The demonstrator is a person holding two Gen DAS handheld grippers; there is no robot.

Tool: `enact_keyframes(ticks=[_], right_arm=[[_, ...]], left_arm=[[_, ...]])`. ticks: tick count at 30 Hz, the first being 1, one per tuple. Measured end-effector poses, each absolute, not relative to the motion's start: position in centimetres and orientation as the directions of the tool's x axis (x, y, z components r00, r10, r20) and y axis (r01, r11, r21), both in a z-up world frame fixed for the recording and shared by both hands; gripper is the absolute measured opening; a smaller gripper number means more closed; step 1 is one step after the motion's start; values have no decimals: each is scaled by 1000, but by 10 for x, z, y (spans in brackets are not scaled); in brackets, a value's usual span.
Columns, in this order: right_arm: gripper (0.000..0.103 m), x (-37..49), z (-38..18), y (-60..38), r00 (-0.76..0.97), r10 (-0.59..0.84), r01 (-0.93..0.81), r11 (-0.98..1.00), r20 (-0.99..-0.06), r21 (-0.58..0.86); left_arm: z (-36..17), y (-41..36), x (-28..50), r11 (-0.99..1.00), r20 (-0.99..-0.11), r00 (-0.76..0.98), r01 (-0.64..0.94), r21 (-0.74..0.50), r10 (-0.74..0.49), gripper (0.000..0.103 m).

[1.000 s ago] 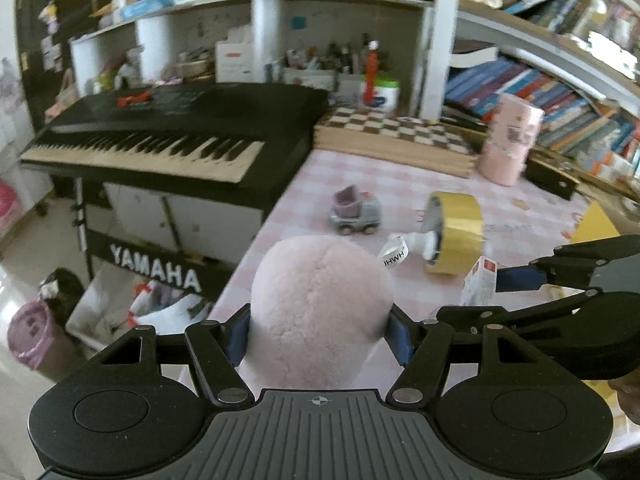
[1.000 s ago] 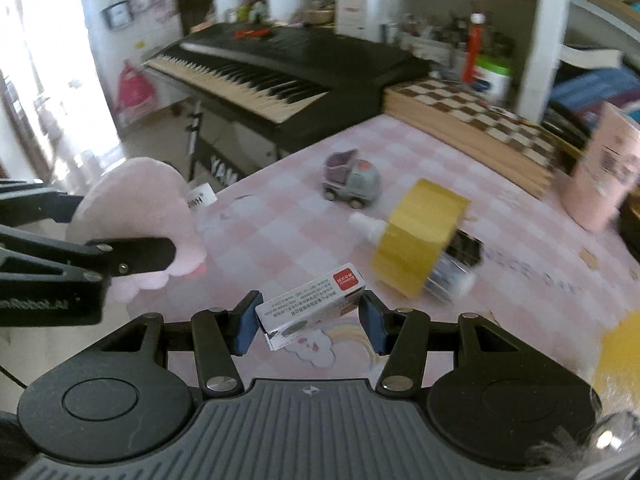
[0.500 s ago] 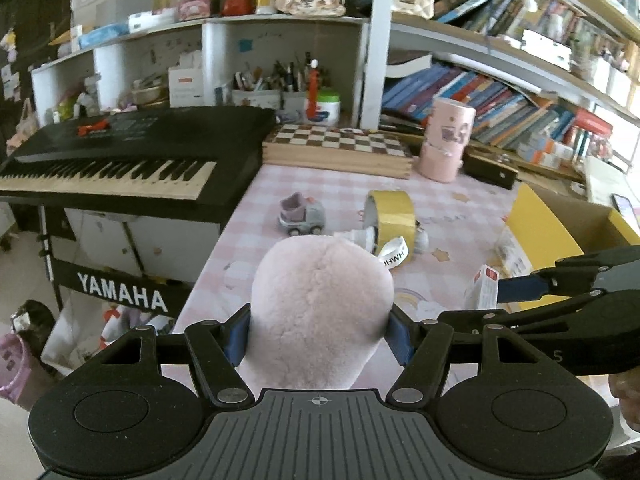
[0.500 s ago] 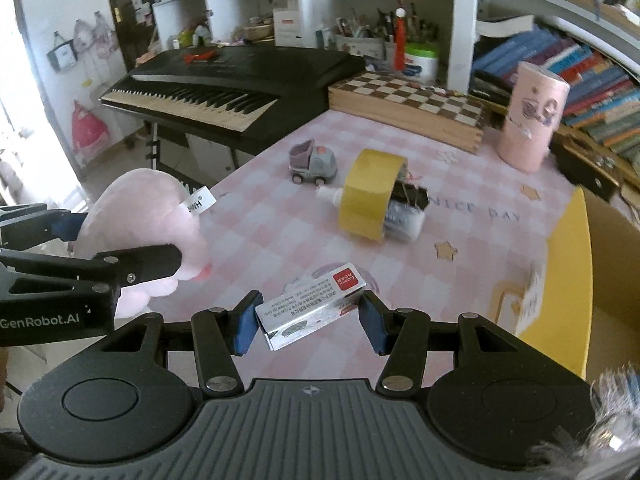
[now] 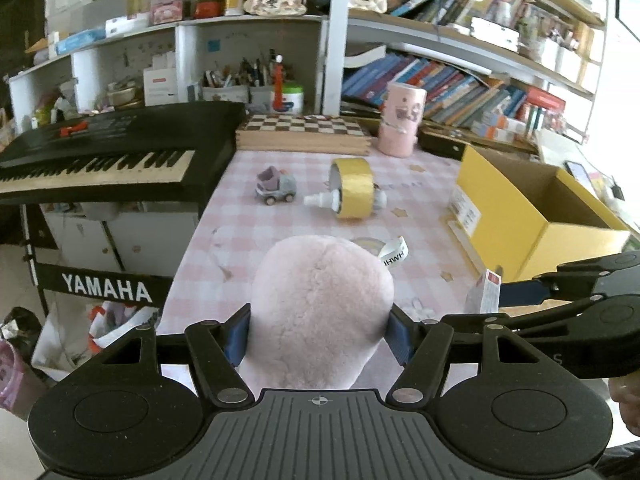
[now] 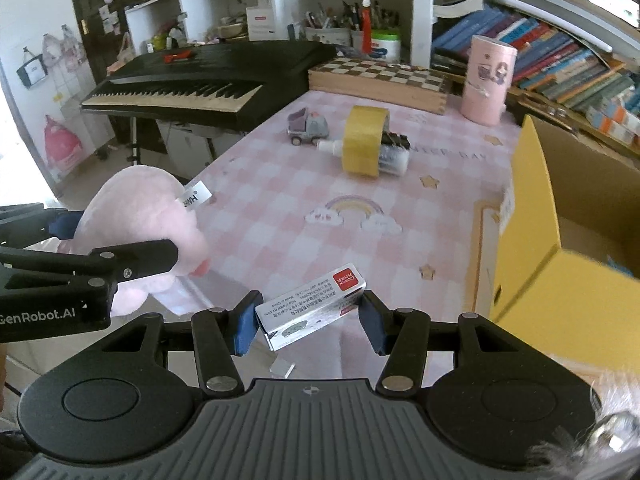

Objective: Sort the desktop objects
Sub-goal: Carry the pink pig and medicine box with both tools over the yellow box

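I had my left gripper (image 5: pixel 320 332) closed on the pink plush toy (image 5: pixel 320 312), its blue fingers (image 5: pixel 236 336) pressed into the soft sides so that the fur bulged up between them; a squeezed hold seemed the only sure one on something that yielding. My right gripper (image 6: pixel 308 320) held the small silver box (image 6: pixel 312 306) with the red label, lying crosswise and slightly tilted. The left pad touched its end, but whether the right pad was truly against the other end I could not tell, so the hold may have been loose.

Both things hung above the near edge of the pink checked bench (image 6: pixel 360 184), clear of its cloth. The yellow cardboard box (image 6: pixel 532 216) stood open on my right, just beside the small box, and I judged it the place where the things were meant to go, the right hand's load being nearer to it.

Farther off on the bench lay the toy truck (image 6: pixel 308 126), the roll of yellow tape (image 6: pixel 364 144) standing on edge and the small white bottle (image 6: pixel 384 154) lying against it, none yet sorted. The tilted box could slip if I swung it fast.
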State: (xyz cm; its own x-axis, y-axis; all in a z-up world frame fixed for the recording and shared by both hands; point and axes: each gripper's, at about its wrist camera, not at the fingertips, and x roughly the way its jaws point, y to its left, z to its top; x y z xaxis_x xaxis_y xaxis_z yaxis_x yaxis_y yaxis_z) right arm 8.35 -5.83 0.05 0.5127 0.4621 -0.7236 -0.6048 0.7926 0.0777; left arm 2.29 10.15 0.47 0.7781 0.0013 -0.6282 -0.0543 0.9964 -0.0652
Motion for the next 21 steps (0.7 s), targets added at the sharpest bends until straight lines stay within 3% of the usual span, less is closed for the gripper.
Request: enact_keyframes(ticks=[11, 21], right_arm=[[50, 28, -11, -82, 538, 411, -506, 856, -736, 108], [50, 5, -13, -125, 582, 307, -314, 939, -753, 139]], left_arm=[[-1, 81, -13, 995, -640, 763, 81, -50, -94, 67], [2, 52, -13, 967, -629, 743, 251, -50, -226, 67]])
